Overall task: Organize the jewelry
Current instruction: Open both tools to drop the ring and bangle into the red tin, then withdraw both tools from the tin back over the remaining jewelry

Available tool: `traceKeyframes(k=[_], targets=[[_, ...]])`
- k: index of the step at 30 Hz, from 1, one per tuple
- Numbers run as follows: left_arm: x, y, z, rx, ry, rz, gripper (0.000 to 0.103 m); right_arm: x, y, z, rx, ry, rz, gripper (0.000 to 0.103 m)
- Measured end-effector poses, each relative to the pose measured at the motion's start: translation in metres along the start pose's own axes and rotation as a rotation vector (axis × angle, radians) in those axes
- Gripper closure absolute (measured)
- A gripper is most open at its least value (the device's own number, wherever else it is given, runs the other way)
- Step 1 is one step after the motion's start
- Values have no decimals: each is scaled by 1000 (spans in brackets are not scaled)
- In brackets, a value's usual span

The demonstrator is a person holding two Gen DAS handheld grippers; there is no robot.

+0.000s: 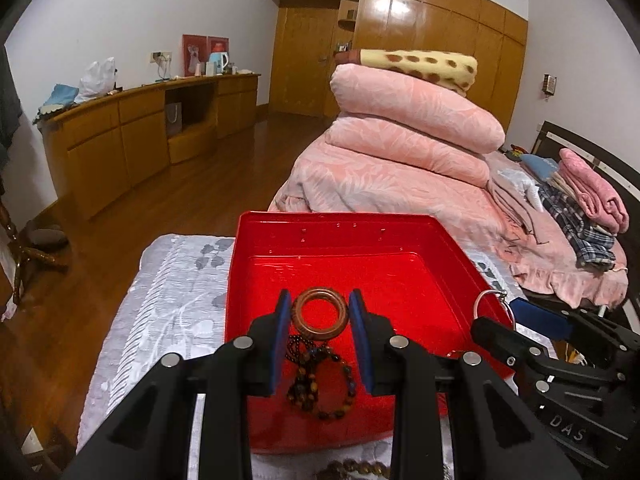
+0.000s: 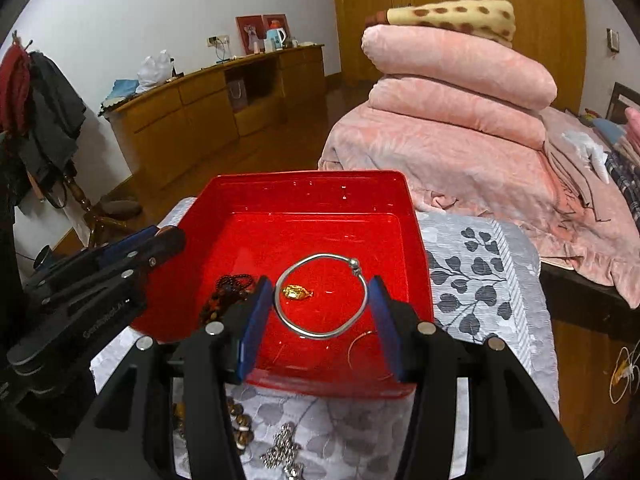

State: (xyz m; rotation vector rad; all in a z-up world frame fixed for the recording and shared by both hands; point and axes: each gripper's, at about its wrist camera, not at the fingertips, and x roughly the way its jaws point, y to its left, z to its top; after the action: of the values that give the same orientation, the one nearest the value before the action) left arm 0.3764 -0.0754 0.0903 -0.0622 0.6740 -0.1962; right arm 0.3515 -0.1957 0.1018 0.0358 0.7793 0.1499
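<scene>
Red glossy plastic tray, rectangular with rounded corners and raised walls, sits on a desk under a grey-white embossed cloth with dark leaf print. Left hand-held gripper: black body, blue pads, jaws spread with a round wooden bangle between them; whether the pads touch it, cannot tell, a sliver of gap shows each side. Right hand-held gripper: same build, jaws wide around one thin silver bangle with a bead clasp at its far side; pads sit just beside it, contact unclear. In the tray: one small gold lumpy pendant seen inside the silver ring, one fine gold hoop near the front wall, two dark bead bracelets (one tiny black beads, one larger brown-amber beads) under the left gripper. On the cloth in front of the tray: one string of brown round beads and one silver chain heap, both partly hidden by the right gripper's body. Each gripper crowds the edge of the other's view. Behind: bed with three folded pink fleece quilts, a yellow brown-spotted blanket on top, wooden cabinet, wooden floor.
</scene>
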Motion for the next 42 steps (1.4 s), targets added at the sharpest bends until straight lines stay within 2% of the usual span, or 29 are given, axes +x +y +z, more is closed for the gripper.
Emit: traceKeyframes(k=[4,6,7,8,9,11,13,14,16,17,20,23,26,29,36,42], targets=[[14,0,-1,10,22,-2,74,15,2,2,-9,23,-2,55],[21,1,0,10,39,-10,71,20,2,2,-14,32,-14,51],[23,3,0,3,47,-25,65,22,0,2,-11,28,-27,42],[23,5,-1,-5,45,-34,51,21,0,2,-10,24,-35,41],[22,6,0,-9,36,-36,44,21,-1,0,-13,20,-43,41],[15,8,-1,-3,14,-29,43,16,-2,-2,-19,5,-54,41],[8,10,0,-1,5,-29,36,10,-5,-3,-15,-10,-62,39],[2,12,1,-5,-6,-31,32,4,-6,-5,-11,-22,-67,36],[-11,16,2,-9,-30,-21,23,-8,-9,-9,-6,-55,-81,24],[-20,19,2,-10,-43,-3,15,-15,-9,-12,-7,-71,-89,22],[-45,28,-2,-20,-81,21,7,-32,-11,-24,-7,-90,-96,14],[-70,36,-10,-29,-117,45,6,-48,-11,-41,1,-93,-92,9],[-92,45,-26,-28,-142,66,6,-56,-9,-61,6,-58,-98,7],[-104,52,-44,-21,-127,62,6,-60,-3,-81,8,-19,-110,6],[-114,63,-94,-8,-25,72,6,-62,0,-118,61,45,-68,6],[-104,66,-130,-32,68,81,6,-59,4,-140,87,83,-55,6]])
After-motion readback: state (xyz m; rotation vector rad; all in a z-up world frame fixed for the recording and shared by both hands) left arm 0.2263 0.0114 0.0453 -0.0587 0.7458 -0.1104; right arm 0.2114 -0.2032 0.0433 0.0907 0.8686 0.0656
